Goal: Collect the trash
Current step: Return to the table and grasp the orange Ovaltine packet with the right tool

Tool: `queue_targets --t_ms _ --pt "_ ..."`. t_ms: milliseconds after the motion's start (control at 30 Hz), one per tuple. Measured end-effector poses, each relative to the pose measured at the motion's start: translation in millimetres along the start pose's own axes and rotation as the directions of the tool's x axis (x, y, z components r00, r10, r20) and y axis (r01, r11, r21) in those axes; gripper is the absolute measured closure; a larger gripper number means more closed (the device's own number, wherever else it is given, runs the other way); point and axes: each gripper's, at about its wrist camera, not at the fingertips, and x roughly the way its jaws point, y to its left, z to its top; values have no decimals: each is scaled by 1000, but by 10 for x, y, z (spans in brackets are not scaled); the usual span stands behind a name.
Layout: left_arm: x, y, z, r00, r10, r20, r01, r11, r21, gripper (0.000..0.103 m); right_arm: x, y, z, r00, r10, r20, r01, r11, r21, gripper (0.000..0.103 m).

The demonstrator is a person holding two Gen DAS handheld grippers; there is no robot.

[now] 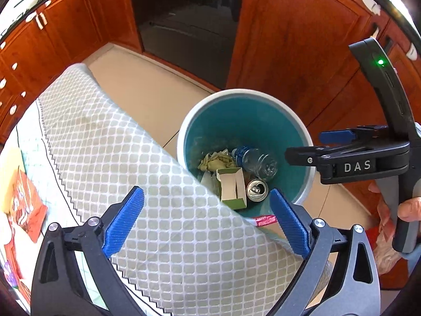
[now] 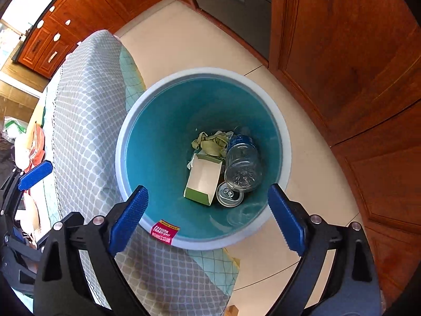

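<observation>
Right gripper (image 2: 208,218): jaws spread wide, nothing between the blue pads; it hangs pointing steeply down over the near rim of the trash bin (image 2: 284,142). Left gripper (image 1: 206,220): likewise spread wide and empty, positioned over the hanging edge of the checked tablecloth (image 1: 110,137), with its right pad near the bin's near rim. In the left wrist view the right gripper shows from the side at the far right, held in a person's hand (image 1: 409,209), with a green light lit on its handle.

Bin: round, teal inside, pale rim, standing on the tiled floor (image 2: 163,44) just right of the table edge, with a red label (image 2: 164,231) on its near rim. Contents at the bottom: a clear plastic bottle (image 2: 243,167) lying on its side, an open green-and-white carton (image 2: 202,177) to its left, a drink can (image 2: 229,194) at the near side touching both, and crumpled yellowish wrapping (image 2: 210,142) at the far side.

Surroundings: on the tabletop at far left lies an orange packet (image 1: 29,202). Reddish wooden cabinets (image 2: 355,60) stand beyond and right of the bin.
</observation>
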Motion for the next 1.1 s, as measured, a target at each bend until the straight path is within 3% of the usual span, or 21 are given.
queue_targets --t_ms 267,533,833,1100 --pt "-190 357 -252 999 33 19 -32 998 -54 6 -140 350 -53 999 9 33 -7 999 -52 15" --pt "-522 1008 -519 994 103 34 -97 983 -155 6 -195 947 -66 998 41 44 -34 990 -140 15" --pt "-849 1888 -871 978 203 46 -181 941 -287 6 -110 1886 -55 998 58 35 -46 960 -276 15" --pt "-1142 2670 -1289 963 266 35 -232 890 -393 6 156 2971 -52 994 106 -3 -98 902 -421 15"
